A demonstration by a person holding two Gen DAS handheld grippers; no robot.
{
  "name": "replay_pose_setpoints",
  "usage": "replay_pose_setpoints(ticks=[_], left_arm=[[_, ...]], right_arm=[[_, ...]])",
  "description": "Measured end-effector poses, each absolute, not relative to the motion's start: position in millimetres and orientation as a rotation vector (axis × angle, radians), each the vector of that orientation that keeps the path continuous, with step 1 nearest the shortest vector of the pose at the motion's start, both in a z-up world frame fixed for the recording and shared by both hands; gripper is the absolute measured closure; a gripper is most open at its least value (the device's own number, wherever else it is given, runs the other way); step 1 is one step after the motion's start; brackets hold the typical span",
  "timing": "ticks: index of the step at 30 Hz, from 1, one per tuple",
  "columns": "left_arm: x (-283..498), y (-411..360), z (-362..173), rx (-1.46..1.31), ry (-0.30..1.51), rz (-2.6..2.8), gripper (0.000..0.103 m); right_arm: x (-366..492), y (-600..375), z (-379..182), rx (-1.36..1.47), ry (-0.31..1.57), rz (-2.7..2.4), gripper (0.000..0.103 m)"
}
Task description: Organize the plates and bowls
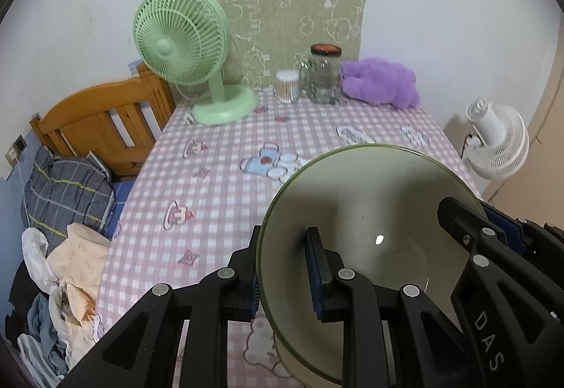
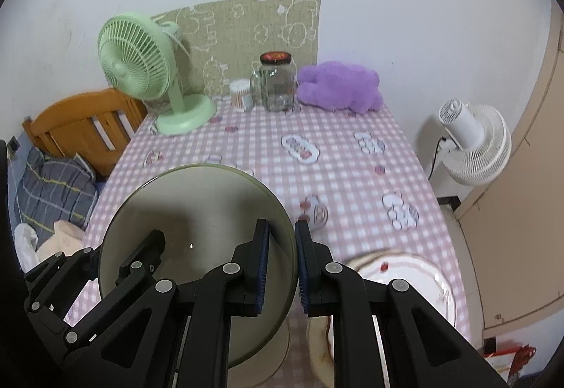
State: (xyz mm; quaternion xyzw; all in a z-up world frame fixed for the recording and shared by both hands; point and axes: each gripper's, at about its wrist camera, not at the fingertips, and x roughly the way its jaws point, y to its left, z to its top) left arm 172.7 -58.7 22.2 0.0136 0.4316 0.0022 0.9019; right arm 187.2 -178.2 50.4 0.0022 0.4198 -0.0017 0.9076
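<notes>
A pale green bowl (image 1: 370, 204) with a darker rim is held above the pink checked table (image 1: 218, 176). My left gripper (image 1: 283, 264) straddles its left rim, one finger inside and one outside, shut on it. In the right wrist view my right gripper (image 2: 282, 247) straddles the same bowl's (image 2: 197, 211) right rim and grips it. The other gripper's black arm shows inside the bowl in each view. A white plate with a pink pattern (image 2: 416, 271) lies on the table at the right, partly hidden by my right gripper.
At the table's back stand a green desk fan (image 1: 179, 46), a cotton swab tub (image 1: 286, 84), a glass jar (image 1: 324, 74) and a purple plush toy (image 1: 380, 81). A wooden bed with bedding (image 1: 70, 183) is at the left. A white floor fan (image 2: 472, 141) stands at the right.
</notes>
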Motion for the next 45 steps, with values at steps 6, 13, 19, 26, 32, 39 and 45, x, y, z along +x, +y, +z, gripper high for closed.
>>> replay_pose_setpoints(ticks=[6,13,19,26,32,39,45], left_arm=[[155.6,-54.9,-2.9,0.043,0.928,-0.017,0.083],[147.5,-52.9,-29.7,0.032,0.975,-0.029,0.083],[147.4,-55.9,-43.8,0.032,1.004,-0.032,0.083],[153.9,-57.9,-51.5,0.040,1.018,-0.021,0.082],[155.8,-57.5,-57.2,0.036,1.027,-0.014,0.083],[157.2,-53.7,-57.3,0.015,1.050,-0.027,0.078],[152.8,-43.2,-49.7,-0.027,1.063,-0.068,0.049]], right_arm=[[168.4,-173.9,26.2,0.000,0.911,-0.015,0.085],[159.9,-170.8,-1.8,-0.005,0.970,-0.019,0.085],[160.4,-173.5,-18.9,-0.005,1.015,-0.025,0.085],[168.0,-172.7,-26.6,-0.025,1.033,-0.032,0.085],[173.2,-172.7,-32.2,-0.029,1.051,-0.031,0.085],[173.2,-171.5,-32.5,-0.020,1.065,-0.028,0.085],[167.2,-176.6,-23.8,0.020,1.062,-0.009,0.080]])
